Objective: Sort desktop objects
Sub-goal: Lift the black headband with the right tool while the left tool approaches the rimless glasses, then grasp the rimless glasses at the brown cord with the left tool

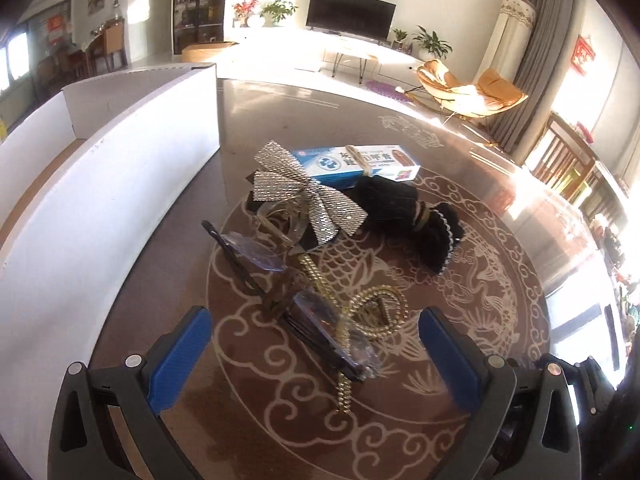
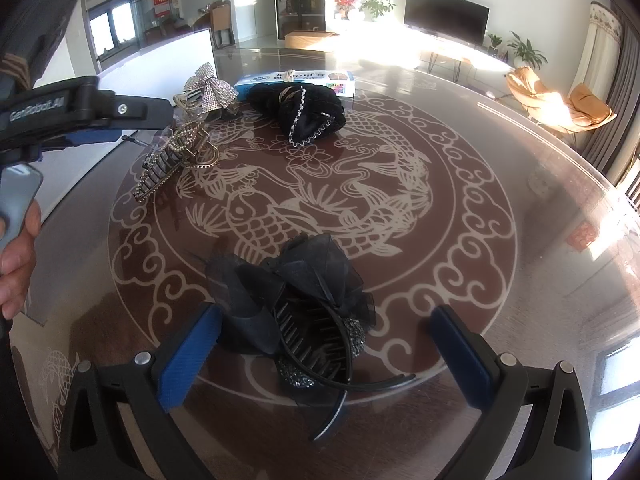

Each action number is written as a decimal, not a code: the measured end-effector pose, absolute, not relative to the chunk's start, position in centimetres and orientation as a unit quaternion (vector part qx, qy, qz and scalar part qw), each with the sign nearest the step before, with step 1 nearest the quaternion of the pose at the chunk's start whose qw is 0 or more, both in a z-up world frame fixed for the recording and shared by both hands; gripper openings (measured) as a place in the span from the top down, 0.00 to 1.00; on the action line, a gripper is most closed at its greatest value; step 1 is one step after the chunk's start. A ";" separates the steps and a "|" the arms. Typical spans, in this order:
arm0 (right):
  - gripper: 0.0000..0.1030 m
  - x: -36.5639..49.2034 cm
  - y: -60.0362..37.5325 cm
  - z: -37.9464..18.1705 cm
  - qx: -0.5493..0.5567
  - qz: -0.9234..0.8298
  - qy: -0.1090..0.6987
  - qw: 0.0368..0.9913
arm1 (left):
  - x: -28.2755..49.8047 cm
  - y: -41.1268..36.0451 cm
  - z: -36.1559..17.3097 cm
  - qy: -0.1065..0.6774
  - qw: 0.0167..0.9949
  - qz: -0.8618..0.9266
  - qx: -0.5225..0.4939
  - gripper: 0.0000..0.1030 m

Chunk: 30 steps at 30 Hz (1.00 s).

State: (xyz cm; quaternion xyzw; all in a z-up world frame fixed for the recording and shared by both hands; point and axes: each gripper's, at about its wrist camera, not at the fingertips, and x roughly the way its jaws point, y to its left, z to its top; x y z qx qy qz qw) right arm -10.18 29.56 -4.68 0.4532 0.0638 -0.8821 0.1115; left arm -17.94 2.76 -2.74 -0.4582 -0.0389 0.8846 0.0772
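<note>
My left gripper [image 1: 316, 340] is open just above the round table, its blue pads either side of a gold and clear hair claw [image 1: 320, 312]. Behind it lie a silver sequin bow clip [image 1: 308, 192], a black scrunchie [image 1: 412, 216] and a blue and white box [image 1: 356, 164]. My right gripper [image 2: 324, 344] is open around a black organza bow hair claw [image 2: 304, 304]. The right wrist view also shows the left gripper [image 2: 160, 120] over the gold claw [image 2: 180, 160], the silver bow [image 2: 212, 88], the scrunchie [image 2: 304, 112] and the box [image 2: 296, 80].
A white open cardboard box [image 1: 132, 160] stands along the table's left edge, also in the right wrist view [image 2: 176, 60]. The glass-topped table [image 2: 460, 160] has a fish pattern. Chairs stand beyond its right rim.
</note>
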 end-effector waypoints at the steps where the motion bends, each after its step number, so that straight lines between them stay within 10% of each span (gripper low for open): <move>1: 0.00 -10.2 29.6 -4.7 0.453 -0.882 0.064 0.112 | -18.2 2.1 -3.3 -0.040 0.061 0.881 -0.467 0.00; 21: 0.00 -10.2 29.6 -4.7 0.453 -0.882 0.064 0.112 | -19.6 -1.0 -5.9 -0.043 0.031 0.866 -0.497 0.00; 22: 0.00 -10.2 29.6 -4.7 0.453 -0.882 0.064 0.112 | -19.9 -0.6 -6.0 -0.025 0.024 0.869 -0.494 0.04; 26: 0.00 -10.2 29.5 -4.7 0.453 -0.882 0.064 0.112 | -19.7 -0.1 -5.3 0.019 0.038 0.880 -0.473 0.78; 30: 0.00 -10.2 29.5 -4.7 0.453 -0.882 0.064 0.112 | -16.5 -1.2 -5.1 0.000 0.068 0.875 -0.480 0.79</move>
